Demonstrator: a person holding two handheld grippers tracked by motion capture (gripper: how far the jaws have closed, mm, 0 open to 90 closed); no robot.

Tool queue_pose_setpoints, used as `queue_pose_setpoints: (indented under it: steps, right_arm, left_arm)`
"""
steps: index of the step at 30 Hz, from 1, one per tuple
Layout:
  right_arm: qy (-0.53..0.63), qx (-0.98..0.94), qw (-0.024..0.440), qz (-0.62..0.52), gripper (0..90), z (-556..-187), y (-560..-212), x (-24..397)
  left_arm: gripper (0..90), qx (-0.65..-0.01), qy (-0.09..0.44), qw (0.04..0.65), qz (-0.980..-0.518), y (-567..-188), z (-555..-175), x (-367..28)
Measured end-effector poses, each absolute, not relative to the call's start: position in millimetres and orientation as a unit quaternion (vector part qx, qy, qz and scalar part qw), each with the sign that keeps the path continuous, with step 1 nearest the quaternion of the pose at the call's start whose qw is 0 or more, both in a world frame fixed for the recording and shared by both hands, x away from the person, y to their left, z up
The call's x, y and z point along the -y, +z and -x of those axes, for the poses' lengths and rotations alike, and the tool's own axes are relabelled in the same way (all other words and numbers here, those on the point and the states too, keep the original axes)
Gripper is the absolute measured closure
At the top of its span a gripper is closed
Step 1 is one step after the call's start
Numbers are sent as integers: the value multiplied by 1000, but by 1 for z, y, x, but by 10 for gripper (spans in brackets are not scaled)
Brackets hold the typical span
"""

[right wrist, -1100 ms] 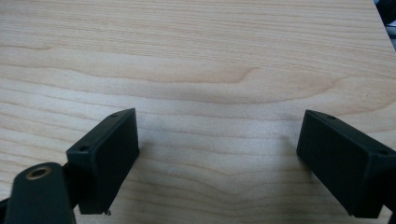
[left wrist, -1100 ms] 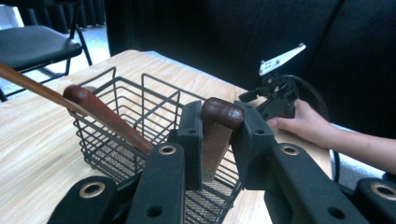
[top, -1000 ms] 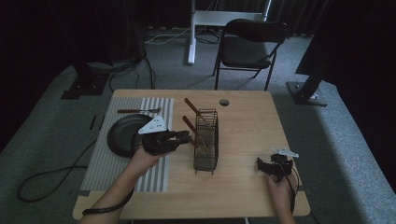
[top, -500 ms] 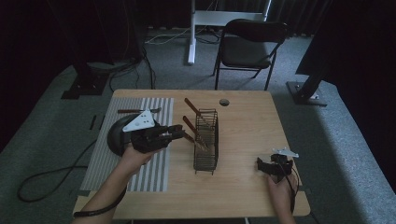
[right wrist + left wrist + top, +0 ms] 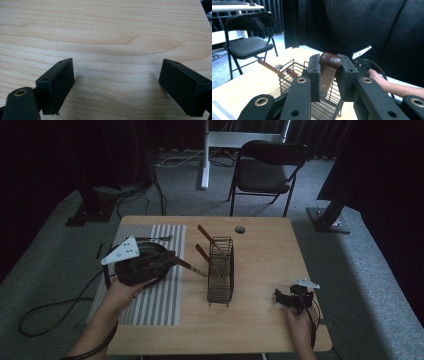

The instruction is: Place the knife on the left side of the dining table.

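Note:
My left gripper [image 5: 170, 261] hangs over the striped mat [image 5: 150, 300], left of the black wire basket [image 5: 221, 270]. It is shut on a brown wooden-handled utensil [image 5: 192, 267] that points level toward the basket. In the left gripper view the jaws [image 5: 329, 65] clamp the utensil's rounded dark end [image 5: 331, 59], with the basket [image 5: 292, 77] behind. Two more wooden-handled utensils [image 5: 206, 236] lean out of the basket. My right gripper [image 5: 280, 297] rests near the table's front right, and its jaws [image 5: 117, 82] stand wide open over bare wood with nothing between them.
A dark round plate [image 5: 114, 280] lies on the mat under my left gripper, with a thin utensil [image 5: 155, 238] at its far rim. A small round hole [image 5: 240, 229] marks the table's back. A black chair [image 5: 270, 165] stands beyond the table.
My left gripper has moved left and slightly up, away from the basket, carrying the utensil with it. The right gripper has stayed put.

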State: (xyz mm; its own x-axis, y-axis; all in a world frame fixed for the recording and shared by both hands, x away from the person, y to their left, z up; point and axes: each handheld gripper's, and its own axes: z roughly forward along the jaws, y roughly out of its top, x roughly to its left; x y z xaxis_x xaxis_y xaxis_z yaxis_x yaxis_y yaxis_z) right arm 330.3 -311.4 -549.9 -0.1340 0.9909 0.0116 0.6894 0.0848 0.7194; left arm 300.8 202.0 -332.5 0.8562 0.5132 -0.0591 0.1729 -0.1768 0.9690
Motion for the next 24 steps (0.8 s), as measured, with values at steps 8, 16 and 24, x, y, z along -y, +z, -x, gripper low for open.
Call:
queue_pose_setpoints:
  steps: [8,16,24]
  right_arm:
    - [298,-692,253,-607,118,-330,-550,311]
    - [298,-692,253,-607,118,-330,-550,311]
    - [298,-692,253,-607,118,-330,-550,311]
  left_arm:
    - [753,-253,151,592,-750,-343,-296,-225]
    - [753,-282,157,575,-752,-363,-288,-251]
    - [752,-310,151,561,-753,-384,-280,-273]
